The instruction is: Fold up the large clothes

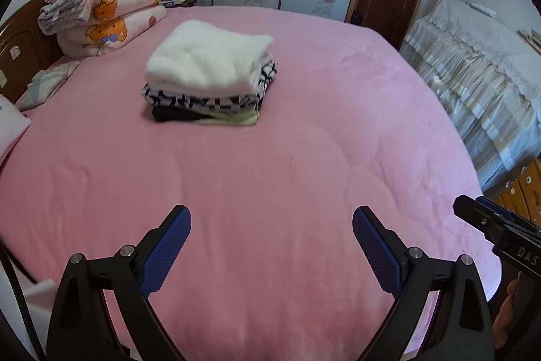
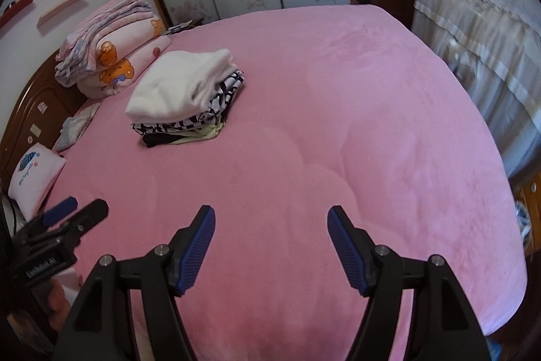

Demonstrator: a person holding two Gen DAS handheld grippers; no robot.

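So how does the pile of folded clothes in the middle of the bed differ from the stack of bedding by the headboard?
The pile of folded clothes is lower and topped by a plain white piece; the stack of bedding is taller, pink, with cartoon bears. The clothes sit mid-bed; the bedding sits against the headboard. Both are folded, on the pink bed cover.

Bed (image 1: 304,158): pink plush cover.
Middle: stack of folded clothes (image 1: 209,73), white on top.
Headboard end: folded quilts (image 1: 108,12), small pillow (image 2: 33,178).

- Clothes stack (image 1: 208,80), folded, on pink bed (image 1: 270,175), toward its head.
- Top: white fleecy piece (image 1: 203,60).
- Beneath: black-and-white patterned (image 1: 203,98), black, possibly pale green layers.
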